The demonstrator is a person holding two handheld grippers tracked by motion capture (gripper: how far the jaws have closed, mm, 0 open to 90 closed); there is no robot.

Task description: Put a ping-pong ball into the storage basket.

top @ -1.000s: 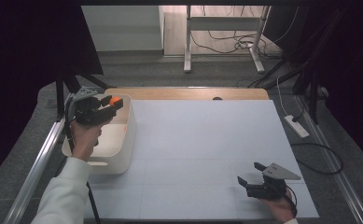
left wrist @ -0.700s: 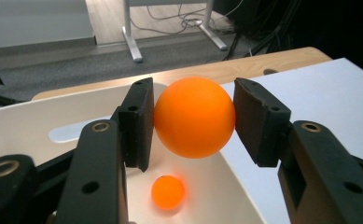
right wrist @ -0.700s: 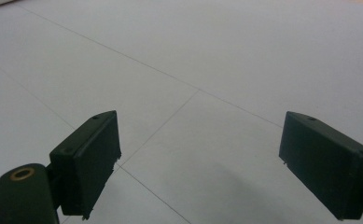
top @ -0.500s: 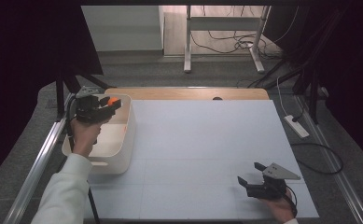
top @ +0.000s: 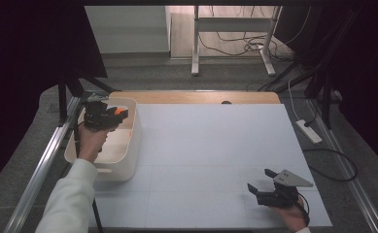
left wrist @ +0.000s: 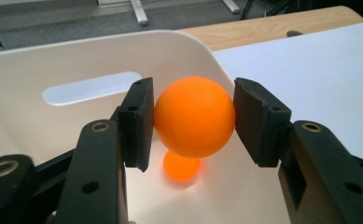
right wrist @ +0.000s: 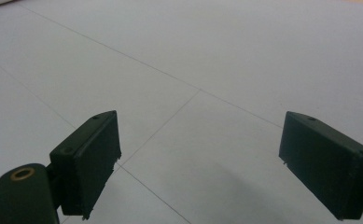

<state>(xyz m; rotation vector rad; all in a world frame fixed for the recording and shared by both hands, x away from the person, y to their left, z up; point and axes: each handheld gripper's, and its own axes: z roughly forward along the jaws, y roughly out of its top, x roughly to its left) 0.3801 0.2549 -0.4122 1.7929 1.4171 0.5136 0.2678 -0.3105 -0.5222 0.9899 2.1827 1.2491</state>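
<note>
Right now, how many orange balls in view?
2. One orange ball is clamped between the left gripper jaws above the white bin. A second ball lies on the bin floor just below it. More could be hidden behind the jaws.

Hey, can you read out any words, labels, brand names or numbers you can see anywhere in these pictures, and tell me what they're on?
None: no readable text on anything.
The orange ball in the left gripper is plain.
The white bin has no label.
The white table sheet carries just thin lines.
The right gripper has no marking.
The power strip on the floor is too small to tell.
</note>
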